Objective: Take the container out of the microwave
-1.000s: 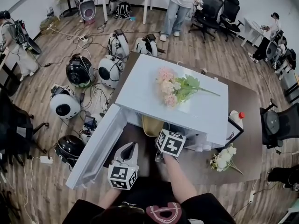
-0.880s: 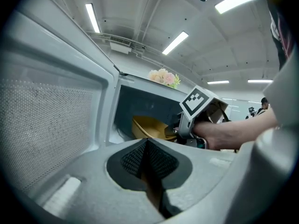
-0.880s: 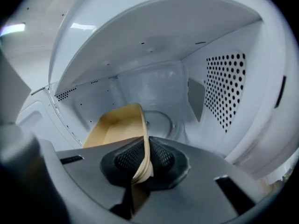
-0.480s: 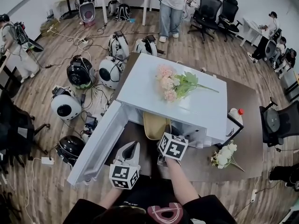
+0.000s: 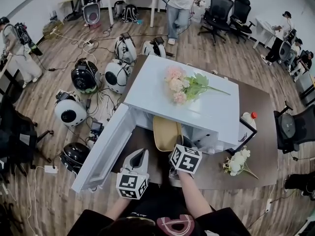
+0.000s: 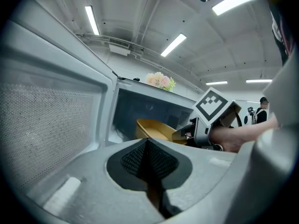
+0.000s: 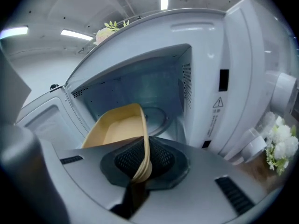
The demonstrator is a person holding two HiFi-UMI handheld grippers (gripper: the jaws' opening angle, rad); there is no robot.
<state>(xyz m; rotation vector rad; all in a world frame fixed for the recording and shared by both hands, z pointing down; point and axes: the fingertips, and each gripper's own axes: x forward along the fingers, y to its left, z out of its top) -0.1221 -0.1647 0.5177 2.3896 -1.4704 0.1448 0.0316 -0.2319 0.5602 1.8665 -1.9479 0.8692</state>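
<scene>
Tan container (image 7: 119,127) half out of white microwave (image 7: 243,69) mouth, rim pinched in right gripper (image 7: 140,169). Left gripper (image 6: 147,160) closed, empty, by open door (image 6: 46,120). Warning-triangle label (image 7: 217,102) beside cavity, print unreadable.

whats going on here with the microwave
A person is taking a tan oval container out of a white microwave whose door stands open. The right gripper is clamped on the container's rim, and the container is partway out of the opening. The left gripper is shut and empty, beside the open door.
</scene>
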